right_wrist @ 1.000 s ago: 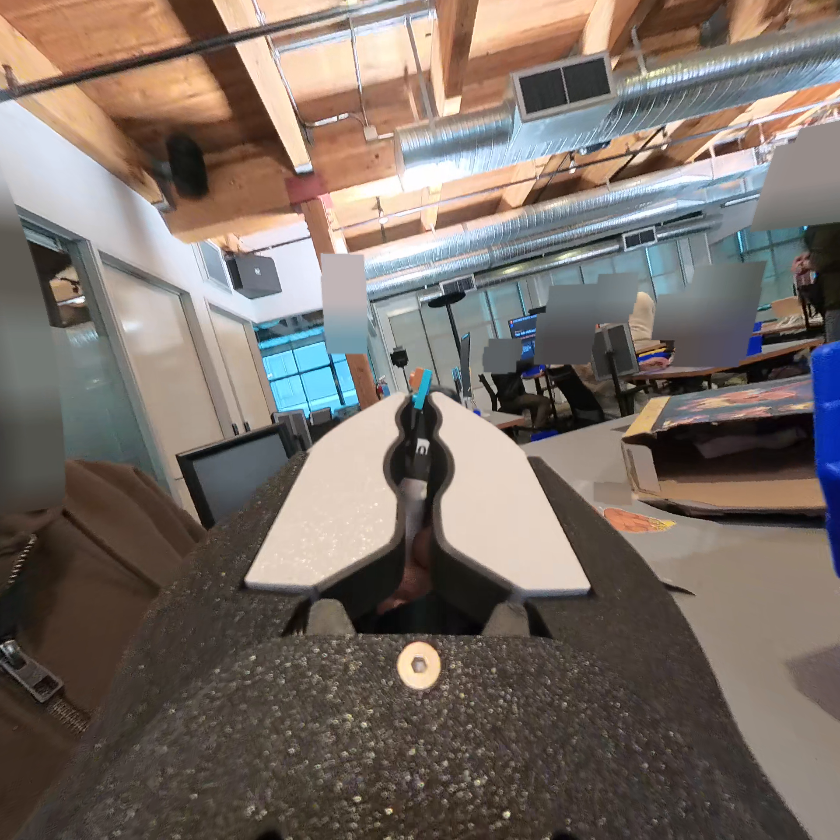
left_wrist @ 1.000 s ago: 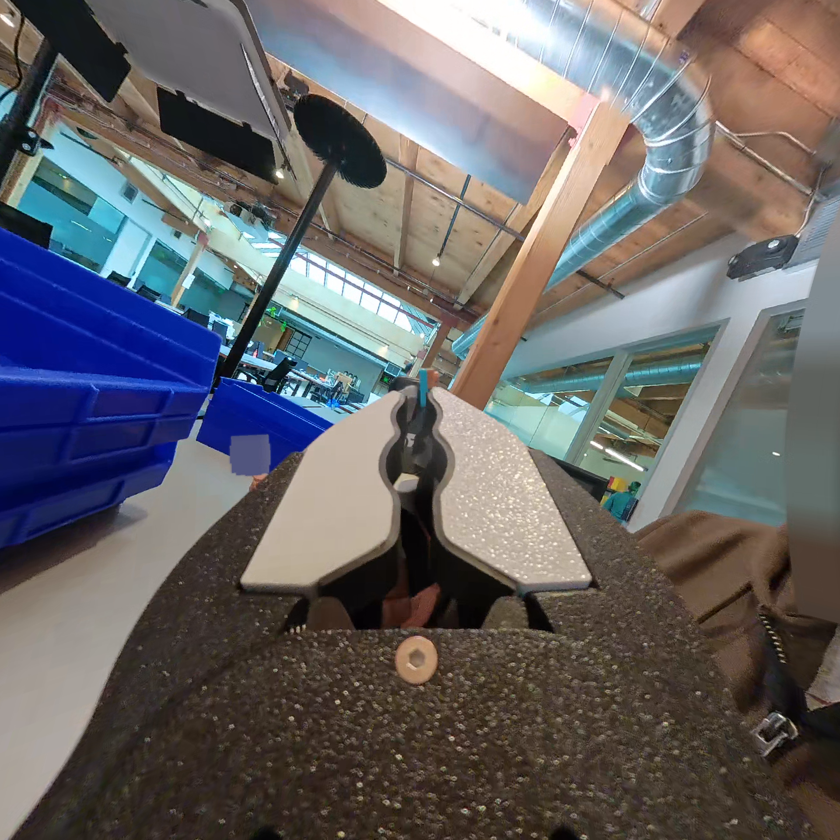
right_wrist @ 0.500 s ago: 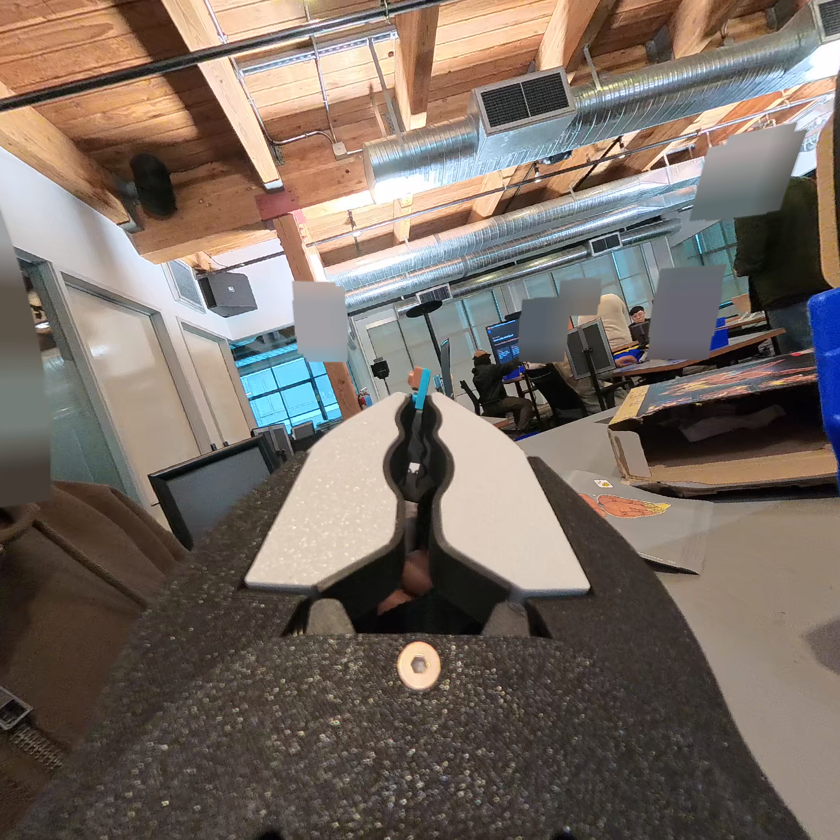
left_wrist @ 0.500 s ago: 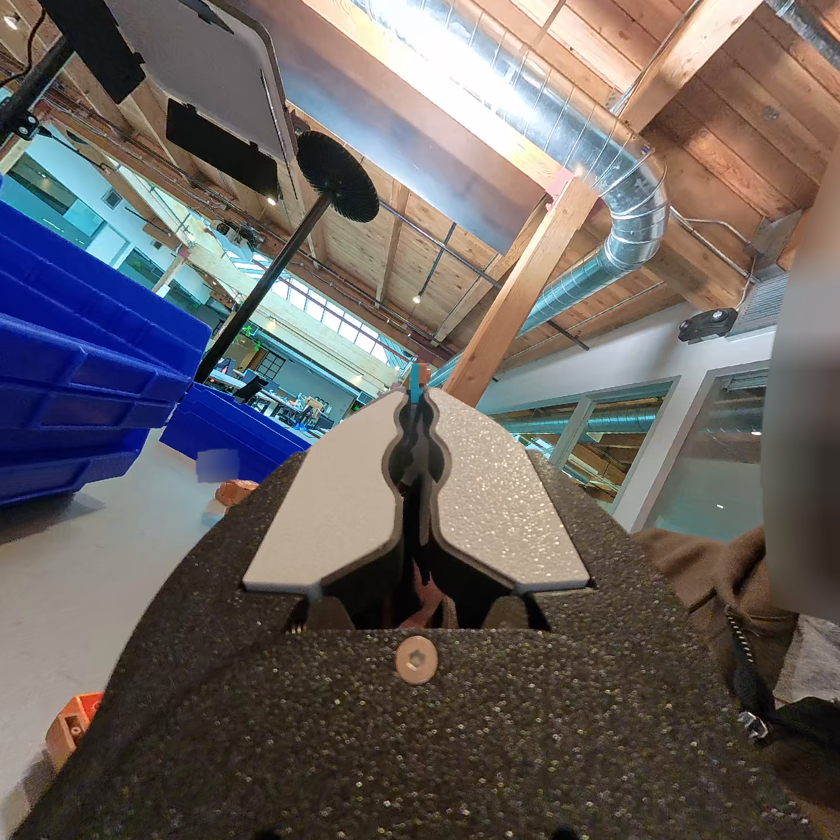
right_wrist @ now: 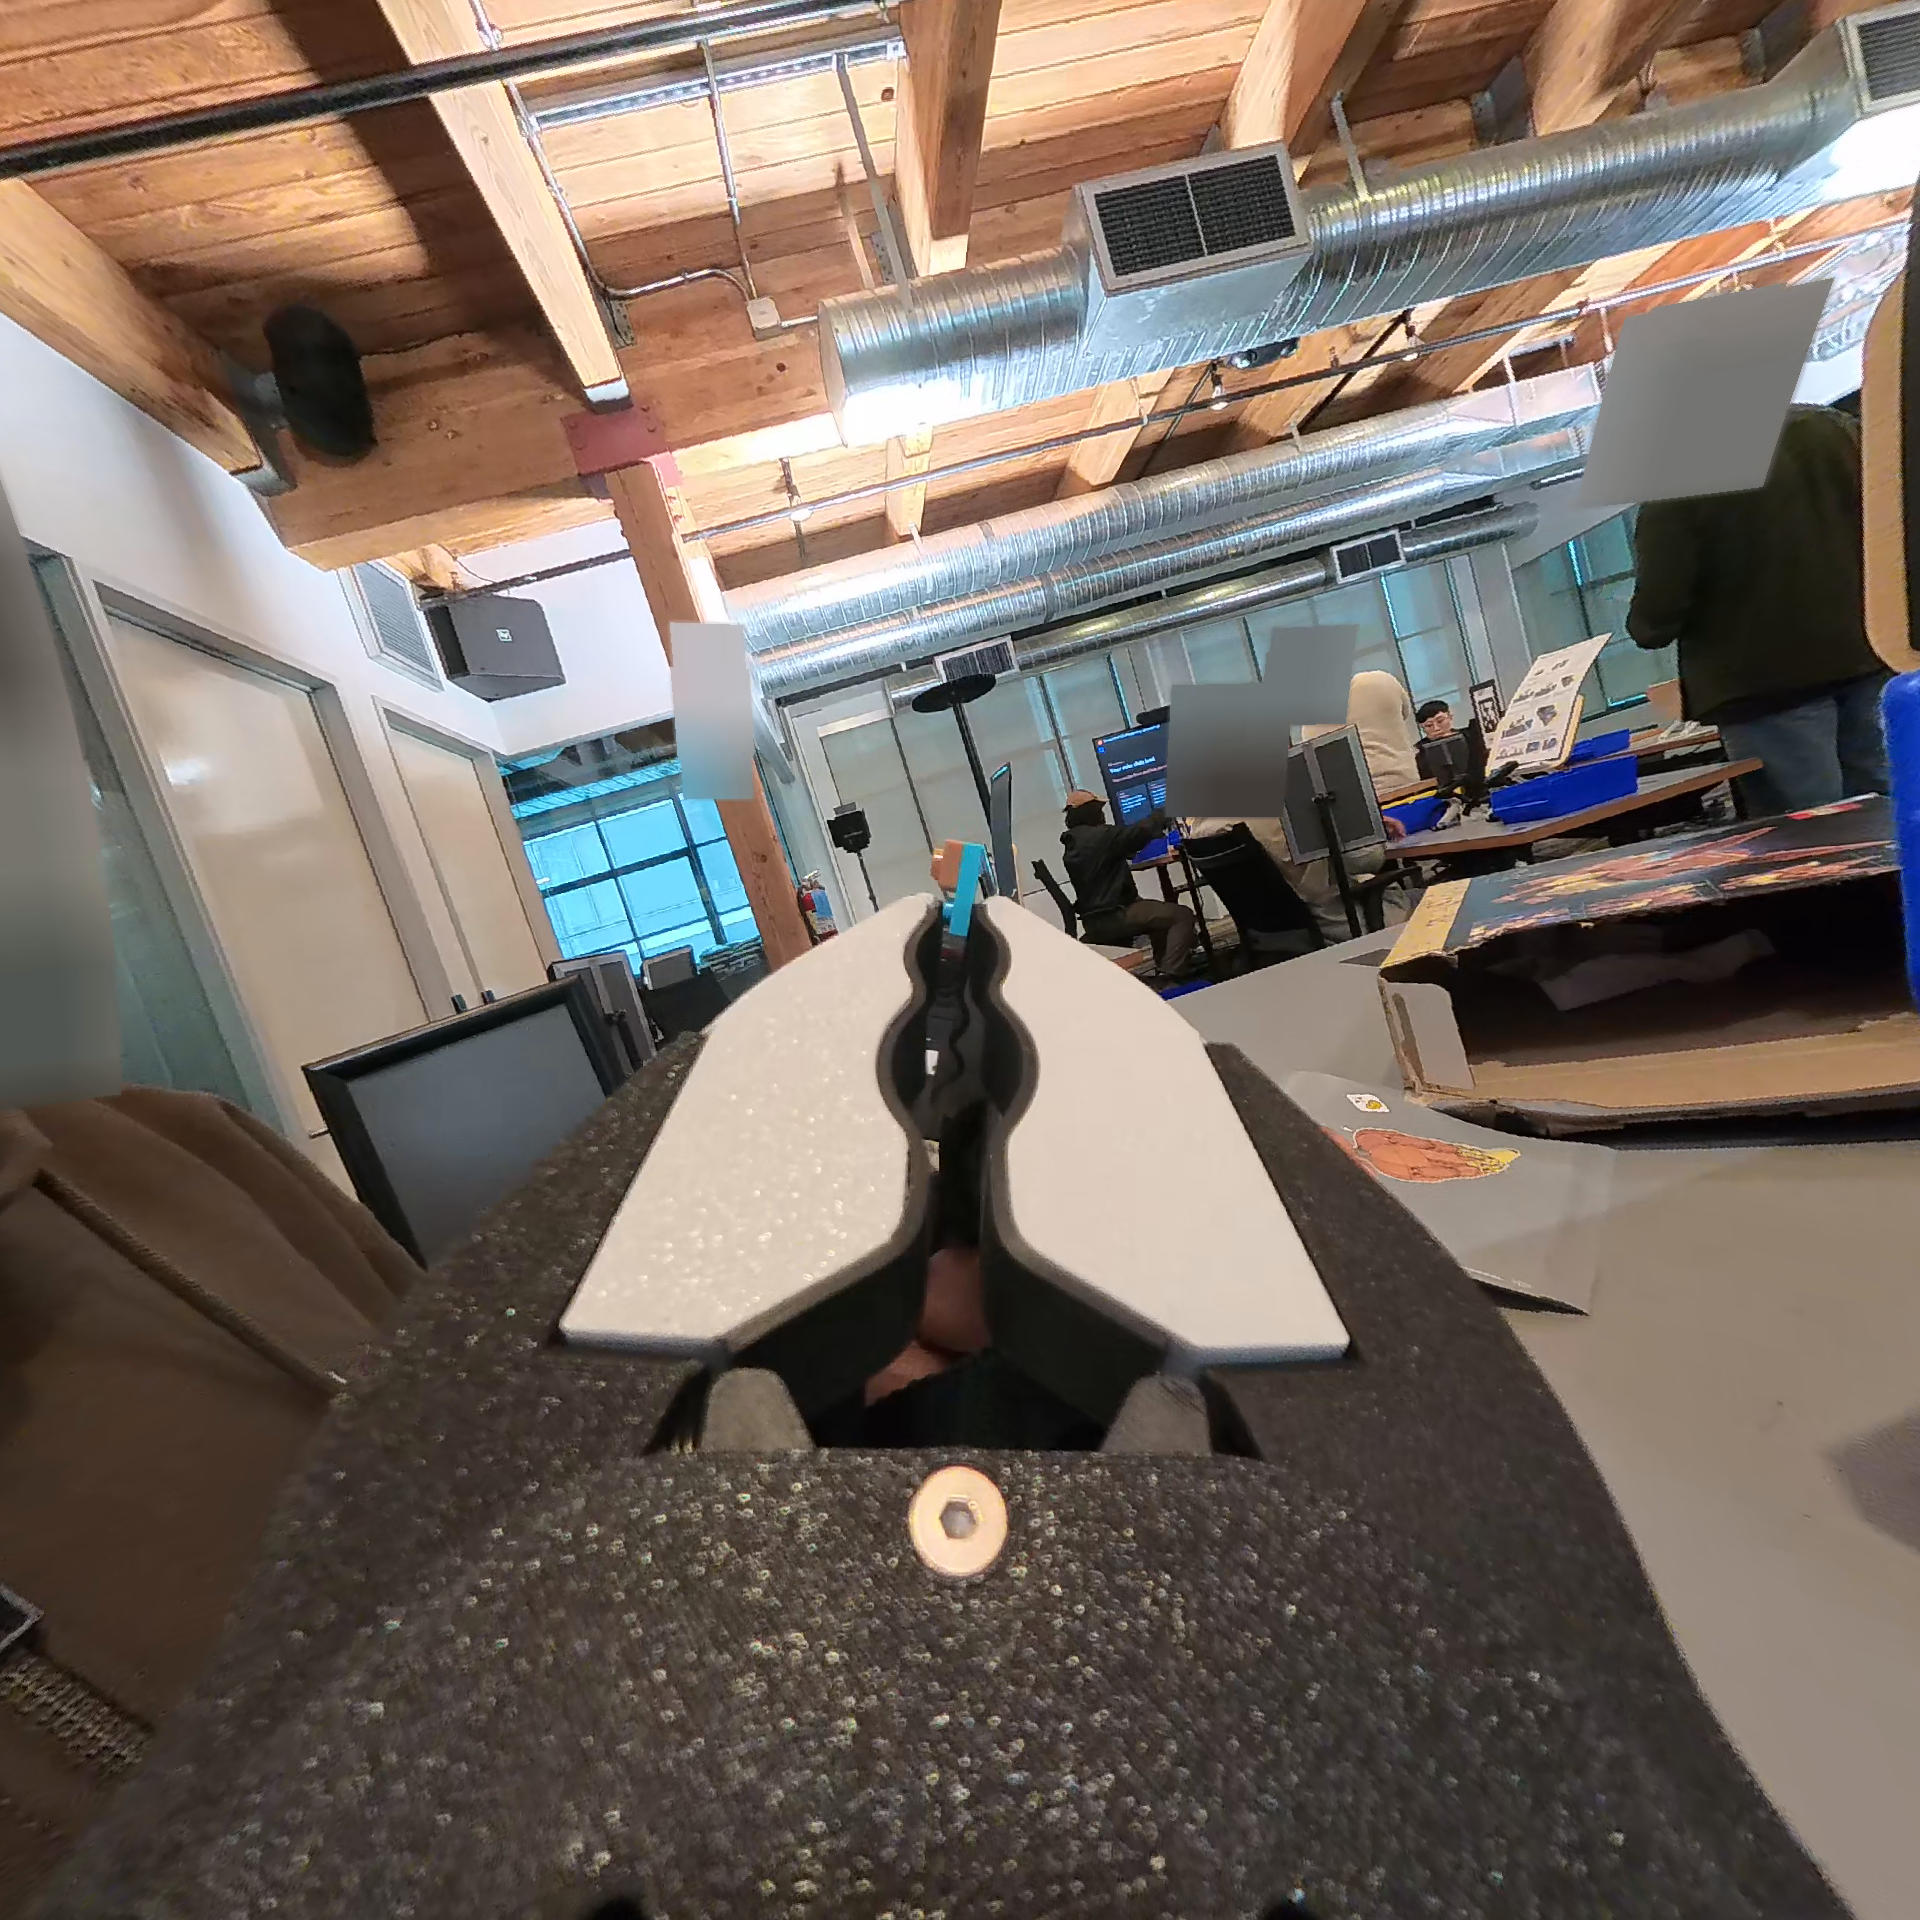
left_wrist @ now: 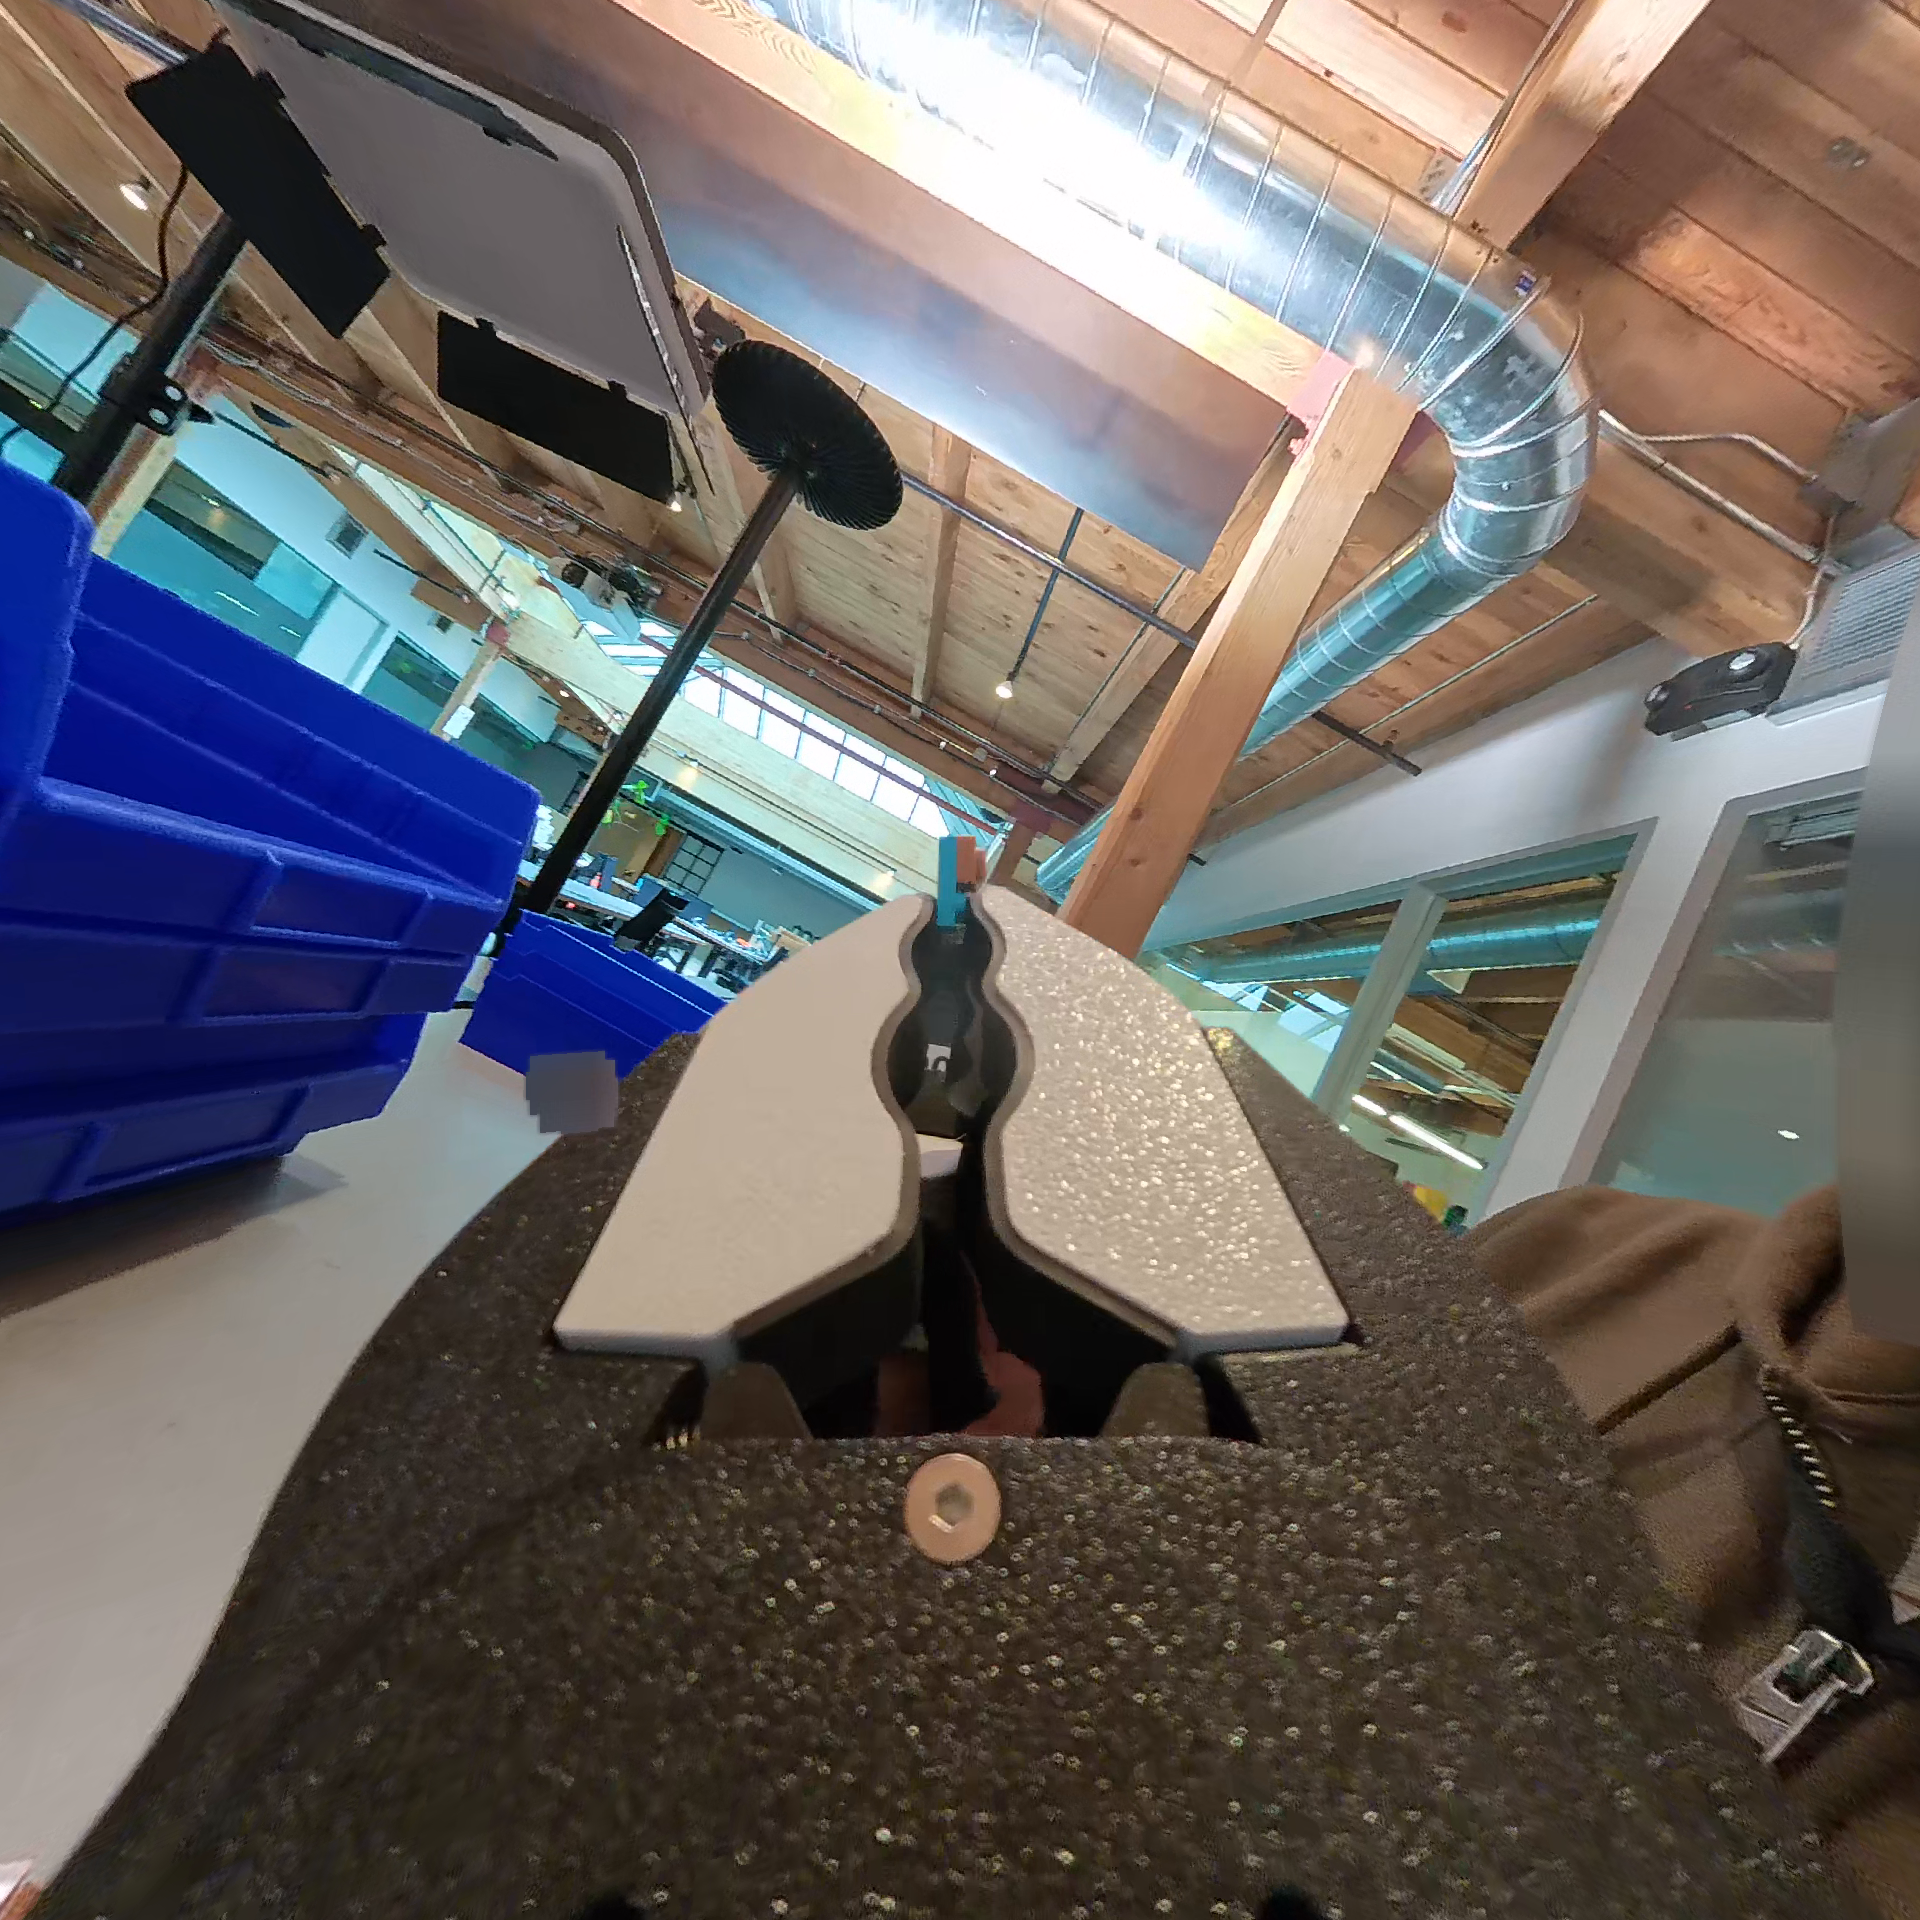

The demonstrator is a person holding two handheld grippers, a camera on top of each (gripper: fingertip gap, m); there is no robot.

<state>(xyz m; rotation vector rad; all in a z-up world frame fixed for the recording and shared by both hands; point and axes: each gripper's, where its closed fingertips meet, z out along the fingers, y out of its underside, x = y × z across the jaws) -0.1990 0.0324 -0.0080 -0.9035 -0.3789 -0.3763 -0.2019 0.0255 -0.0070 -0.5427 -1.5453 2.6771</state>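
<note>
My left gripper is shut, its grey fingers pressed together and pointing up over a grey table. A small blue piece with an orange bit beside it sticks out of its tips. My right gripper is shut too, and a small blue piece with a brown block on it pokes from its tips. What lies deeper between the jaws is hidden. A person in a brown zip jacket is close beside both grippers, and the jacket also shows in the right wrist view.
Stacked blue bins and a smaller blue bin stand to the left, with a black pole lamp behind. To the right lie an open cardboard box and a grey sheet with an orange sticker. A dark monitor is on the left. Both grippers' tips are close together, under 4 cm apart.
The left view tilted up toward the ceiling, then came back down and turned a little. The right view swung slightly left. Both grippers stayed shut on their pieces.
</note>
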